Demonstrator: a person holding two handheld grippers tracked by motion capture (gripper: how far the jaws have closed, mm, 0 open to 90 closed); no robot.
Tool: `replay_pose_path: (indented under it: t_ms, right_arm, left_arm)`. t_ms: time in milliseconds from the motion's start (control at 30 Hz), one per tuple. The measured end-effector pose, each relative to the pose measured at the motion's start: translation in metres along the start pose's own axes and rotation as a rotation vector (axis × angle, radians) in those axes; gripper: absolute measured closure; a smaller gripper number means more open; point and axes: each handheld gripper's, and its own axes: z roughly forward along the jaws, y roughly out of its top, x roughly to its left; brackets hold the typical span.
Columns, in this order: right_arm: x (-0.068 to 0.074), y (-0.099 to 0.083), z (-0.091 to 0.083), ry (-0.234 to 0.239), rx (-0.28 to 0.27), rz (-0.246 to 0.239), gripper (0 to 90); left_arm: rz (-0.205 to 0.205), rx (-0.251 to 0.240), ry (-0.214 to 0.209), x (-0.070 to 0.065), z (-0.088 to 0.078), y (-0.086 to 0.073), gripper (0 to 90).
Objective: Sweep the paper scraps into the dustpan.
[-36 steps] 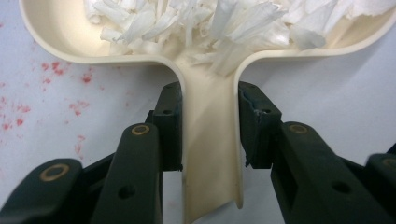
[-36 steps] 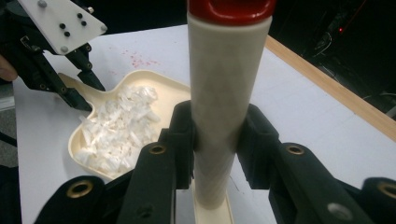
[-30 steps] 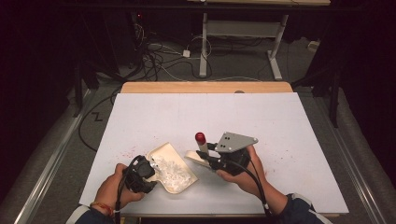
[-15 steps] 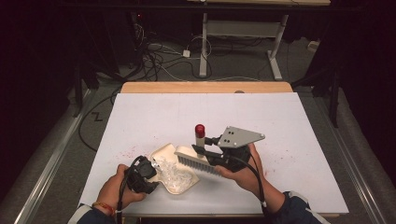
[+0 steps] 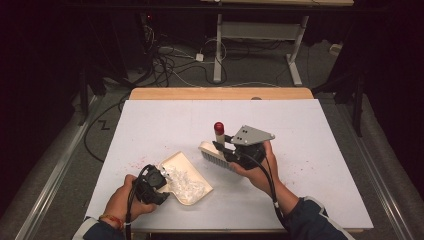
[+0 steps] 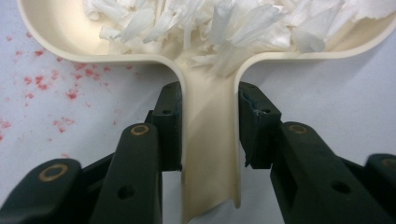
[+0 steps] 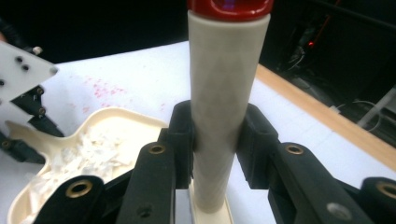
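White table [image 5: 310, 130], red specks near front-left. Nearest: left gripper [image 6: 208, 123], fingers clamped on dustpan [image 5: 192, 187] handle; cream plastic, stiff, light, smooth; hold by handle, keep level. Pan holds shredded white paper [image 6: 224, 23]: soft, featherlight, probably spills easily. Just beyond: right gripper [image 7: 215, 135], fingers clamped on hand brush [image 5: 214, 152] handle; rigid cream cylinder, red cap, bristled head. Far: wooden edge, cables on dark floor.

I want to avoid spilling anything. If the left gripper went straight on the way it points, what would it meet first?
The left gripper is clamped on the dustpan's handle, so it would push into the paper shreds first.
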Motion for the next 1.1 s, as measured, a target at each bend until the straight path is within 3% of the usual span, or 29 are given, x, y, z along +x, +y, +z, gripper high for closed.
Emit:
replay_pose_path:
  t_ms: [133, 233, 367, 500, 700, 900, 1100]
  right_arm:
    - [0.015, 0.004, 0.003, 0.066, 0.009, 0.001, 69.9]
    - [0.029, 0.008, 0.001, 0.172, -0.004, 0.021, 70.0]
    - [0.041, 0.012, -0.004, 0.196, -0.020, 0.000, 70.0]
    - [0.037, 0.016, -0.012, 0.173, -0.048, -0.001, 70.0]
    - [0.019, 0.016, -0.027, 0.137, -0.078, 0.026, 70.0]
    - [0.000, 0.009, -0.043, 0.100, -0.073, 0.033, 70.0]
    - [-0.019, -0.002, -0.065, 0.062, -0.071, 0.051, 70.0]
  left_arm:
    - [-0.005, -0.002, -0.004, 0.001, 0.000, 0.000, 62.9]
    - [-0.009, -0.005, -0.007, 0.002, 0.000, -0.001, 62.8]
    - [-0.014, -0.006, -0.006, 0.003, 0.000, -0.002, 62.9]
    - [-0.022, -0.009, -0.010, 0.005, 0.000, -0.003, 62.9]
    - [-0.040, -0.021, -0.006, 0.007, 0.001, -0.001, 62.8]
    - [-0.082, -0.058, 0.004, 0.012, 0.002, -0.003, 62.7]
    - [-0.114, -0.064, -0.004, 0.017, 0.003, -0.004, 62.7]
